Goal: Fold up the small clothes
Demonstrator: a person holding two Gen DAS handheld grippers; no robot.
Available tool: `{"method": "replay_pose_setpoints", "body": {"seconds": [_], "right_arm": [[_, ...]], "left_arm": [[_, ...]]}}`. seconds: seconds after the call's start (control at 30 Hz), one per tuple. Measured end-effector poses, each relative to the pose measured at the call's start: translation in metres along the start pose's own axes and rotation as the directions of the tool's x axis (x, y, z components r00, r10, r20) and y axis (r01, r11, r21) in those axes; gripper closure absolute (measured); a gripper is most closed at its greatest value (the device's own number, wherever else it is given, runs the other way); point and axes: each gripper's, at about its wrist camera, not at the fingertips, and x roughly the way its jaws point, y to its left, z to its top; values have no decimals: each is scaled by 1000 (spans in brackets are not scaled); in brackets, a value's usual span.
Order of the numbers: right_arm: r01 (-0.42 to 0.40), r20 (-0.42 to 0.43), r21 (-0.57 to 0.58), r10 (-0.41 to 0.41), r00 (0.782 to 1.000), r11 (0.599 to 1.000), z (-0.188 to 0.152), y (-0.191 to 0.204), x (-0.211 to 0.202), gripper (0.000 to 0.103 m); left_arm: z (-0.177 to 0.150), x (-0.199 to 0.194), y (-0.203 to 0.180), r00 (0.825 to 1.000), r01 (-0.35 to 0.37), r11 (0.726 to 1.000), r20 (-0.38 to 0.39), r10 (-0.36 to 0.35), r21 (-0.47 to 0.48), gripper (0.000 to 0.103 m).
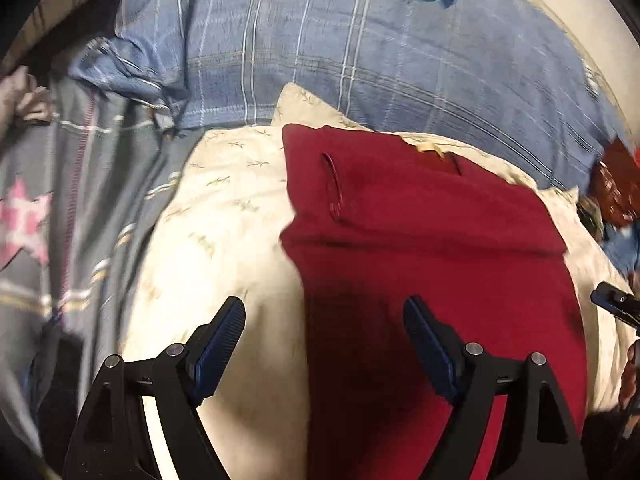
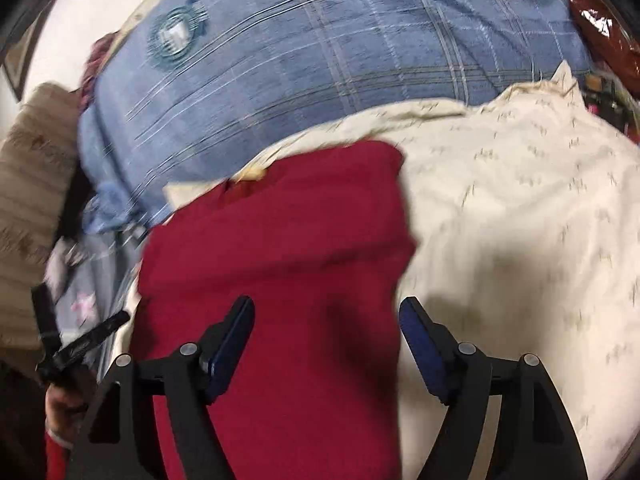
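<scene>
Both tools, left (image 1: 324,322) and right (image 2: 326,320), are hovering with fingers apart, gripping nothing, over the red garment (image 1: 420,248) at frame centre; each should be pinching a near corner evenly.

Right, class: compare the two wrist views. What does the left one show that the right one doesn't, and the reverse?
Only the left view shows the slit-like opening in the red garment and the big pink star on the grey bedding.

Only the right view shows the person's beige knitted sleeve.

Both show the red garment on the cream cloth, the blue checked pillow and open tongs.
</scene>
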Motion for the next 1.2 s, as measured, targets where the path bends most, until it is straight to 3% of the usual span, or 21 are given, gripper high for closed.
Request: {"method": "replay_pose_setpoints", "body": {"seconds": [0.17, 0.43, 0.57, 0.77, 0.93, 1.03, 1.2], "right_arm": [[-27, -76, -58, 23, 997, 998, -56, 6, -33, 27], [20, -162, -32, -25, 986, 999, -124, -15, -56, 28], [-11, -213, -38, 2, 977, 999, -147, -23, -54, 52], [-14, -200, -102, -7, 980, 995, -155, -12, -66, 61], [-4, -91, -119, -7, 996, 993, -128, -9, -78, 58], [12, -129, -123, -28, 991, 992, -117, -12, -56, 55], [-121, -222, -84, 100, 970, 989, -135, -14, -41, 56]], "left_arm": [[-49, -45, 1, 996, 92, 996, -5, -92, -7, 22], [-111, -65, 12, 990, 104, 993, -86, -108, -49, 22], [-125, -61, 11, 984, 104, 994, -143, -109, -43, 23], [-127, -62, 8, 980, 128, 991, -148, -134, -50, 23], [-129, -53, 8, 980, 118, 991, -157, -126, -57, 23], [-131, -52, 9, 979, 124, 990, -156, -132, -60, 23], [-133, -52, 13, 974, 144, 986, -166, -156, -84, 22]]}}
